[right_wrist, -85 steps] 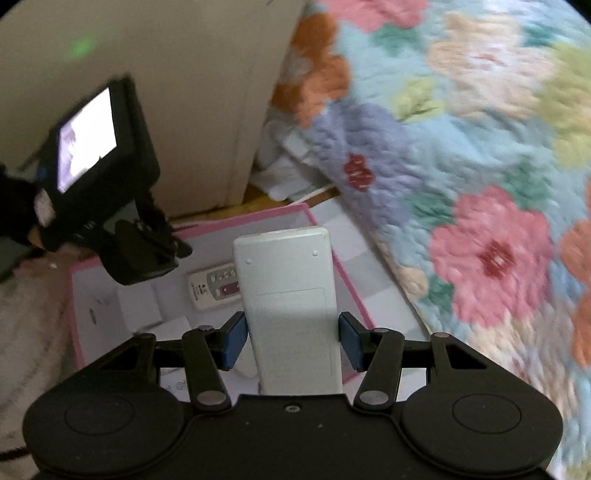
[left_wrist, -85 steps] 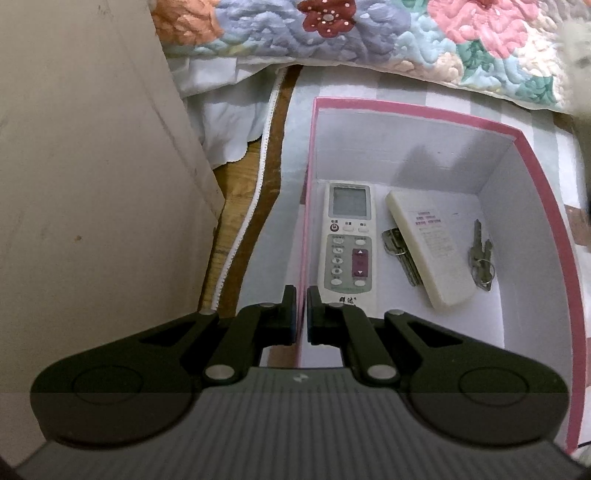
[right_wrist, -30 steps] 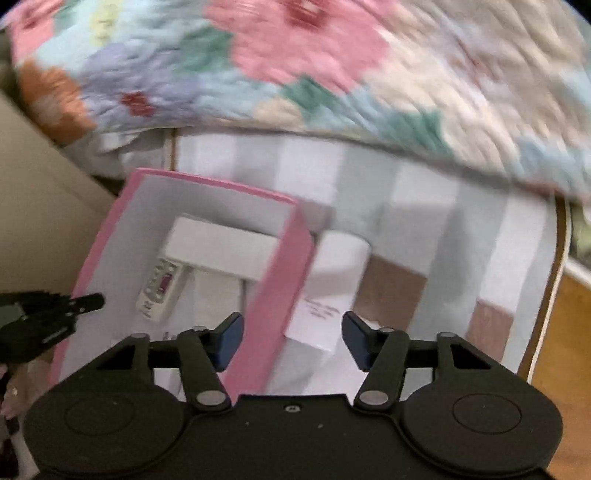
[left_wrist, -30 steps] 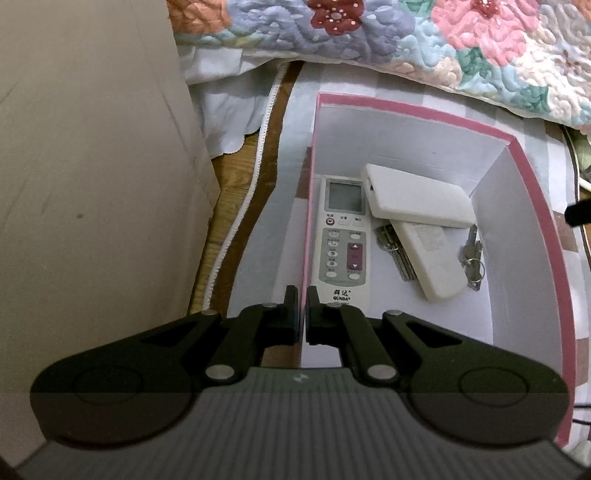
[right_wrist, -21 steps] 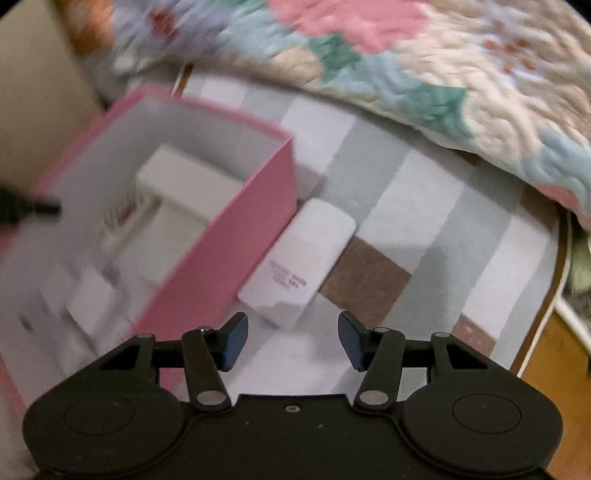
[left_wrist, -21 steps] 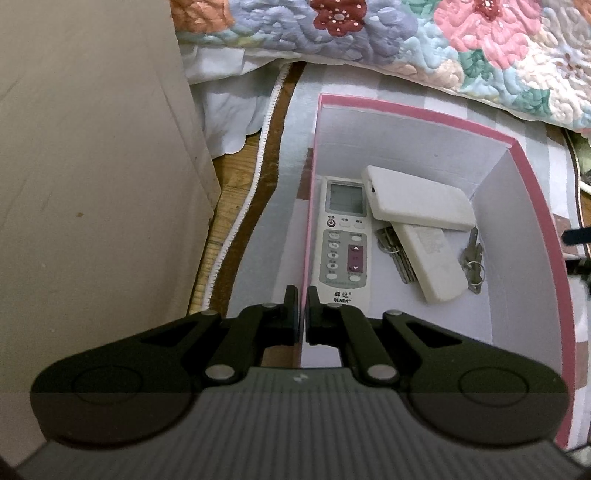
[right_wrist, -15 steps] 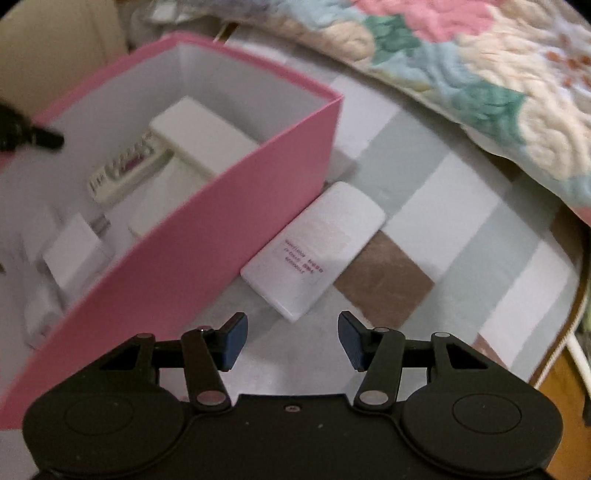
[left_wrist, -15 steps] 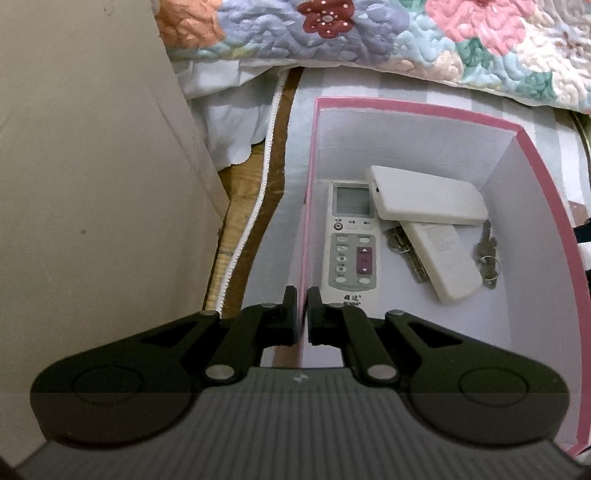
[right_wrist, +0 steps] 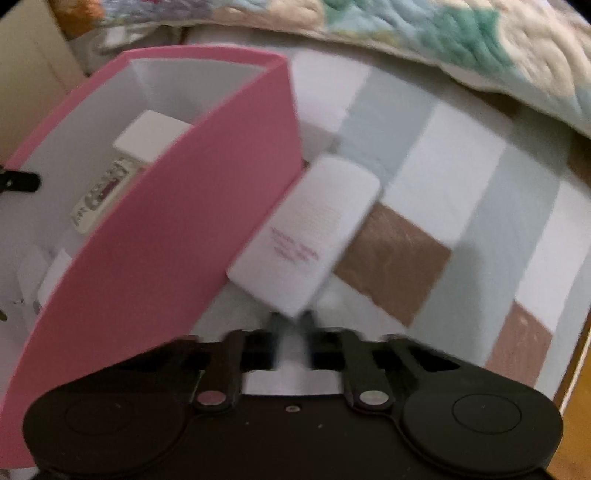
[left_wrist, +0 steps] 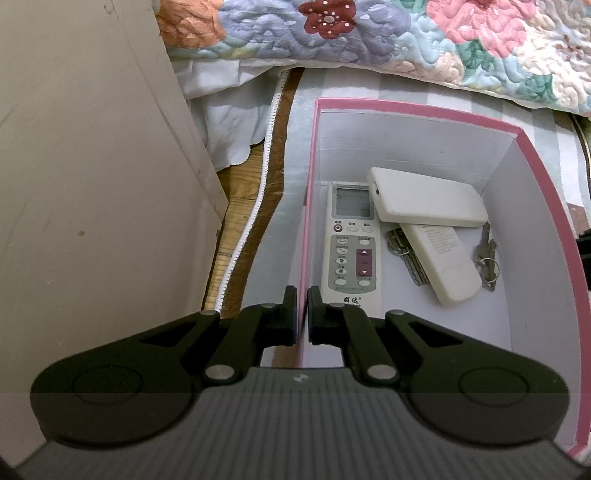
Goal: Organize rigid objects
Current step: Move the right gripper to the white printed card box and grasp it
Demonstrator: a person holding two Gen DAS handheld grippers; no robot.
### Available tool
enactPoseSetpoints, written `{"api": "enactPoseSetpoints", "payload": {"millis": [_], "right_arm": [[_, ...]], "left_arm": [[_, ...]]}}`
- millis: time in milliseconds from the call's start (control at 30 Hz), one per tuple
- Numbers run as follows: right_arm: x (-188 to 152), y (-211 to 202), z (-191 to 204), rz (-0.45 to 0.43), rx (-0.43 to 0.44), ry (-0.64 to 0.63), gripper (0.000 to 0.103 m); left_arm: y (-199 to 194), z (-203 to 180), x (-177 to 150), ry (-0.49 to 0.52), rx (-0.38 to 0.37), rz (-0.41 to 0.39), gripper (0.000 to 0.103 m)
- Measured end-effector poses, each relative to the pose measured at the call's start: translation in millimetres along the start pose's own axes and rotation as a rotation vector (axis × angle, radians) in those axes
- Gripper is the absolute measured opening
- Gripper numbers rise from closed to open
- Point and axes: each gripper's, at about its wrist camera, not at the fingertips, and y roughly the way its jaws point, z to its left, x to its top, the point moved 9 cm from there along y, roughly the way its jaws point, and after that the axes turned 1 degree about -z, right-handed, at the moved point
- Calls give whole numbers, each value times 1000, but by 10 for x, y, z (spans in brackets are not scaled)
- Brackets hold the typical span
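A pink box (left_wrist: 406, 107) with white inner walls holds a grey buttoned remote (left_wrist: 351, 243), two white remotes (left_wrist: 424, 201) crossed one over the other, and keys (left_wrist: 487, 258). My left gripper (left_wrist: 302, 317) is shut on the box's left wall, one finger on each side. In the right wrist view a white flat device (right_wrist: 310, 232) with pink print lies on the checked cloth against the box's outer wall (right_wrist: 166, 240). My right gripper (right_wrist: 292, 332) is low over the cloth with its jaws closing, nearly together. The device's near corner lies at the fingertips, and nothing shows between them.
A beige panel (left_wrist: 92, 184) stands close on the left of the box. A floral quilt (left_wrist: 369, 33) edges the far side. The checked cloth (right_wrist: 461, 177) spreads to the right, with wooden floor (right_wrist: 576, 406) beyond its edge.
The white remote that my right gripper held now lies in the box. That gripper has sunk beside the box toward the white device, and its wide jaws have come together. The left gripper stayed put.
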Motion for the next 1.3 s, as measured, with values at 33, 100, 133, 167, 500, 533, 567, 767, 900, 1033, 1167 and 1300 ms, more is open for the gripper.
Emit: {"api": "enactPoseSetpoints", "payload": {"millis": [33, 100, 133, 167, 500, 533, 567, 767, 900, 1033, 1167, 1300], "right_arm": [[8, -6, -42, -4, -11, 15, 0], [29, -2, -145, -8, -71, 31, 0], [39, 5, -196, -1, -85, 41, 0], [41, 1, -221, -1, -94, 42, 0], [174, -90, -395, -64, -155, 82, 12], [200, -94, -338, -71, -108, 92, 19], [224, -106, -278, -82, -71, 92, 31], [291, -68, -13, -95, -8, 42, 61], [326, 52, 16, -83, -33, 31, 67], [282, 62, -41, -75, -48, 18, 74], [235, 28, -20, -69, -40, 18, 62], [96, -76, -83, 18, -45, 12, 62]], "left_arm": [[-3, -2, 0, -1, -1, 0, 5], [-4, 0, -1, -5, -5, 1, 5], [-4, 0, -2, -6, -7, 1, 5], [-5, -1, -3, -7, -8, 1, 5], [-4, 0, -6, -9, -10, 2, 5], [-6, 0, -8, -10, -12, 3, 5], [-7, -2, -10, -12, -14, 4, 5], [-8, -3, -12, -14, -16, 4, 5], [-10, -4, -14, -13, -14, 4, 5], [-8, 1, -13, -26, -21, 7, 6], [-9, 8, -12, -24, -22, 6, 6], [-10, 8, -16, -28, -21, 6, 7]]}}
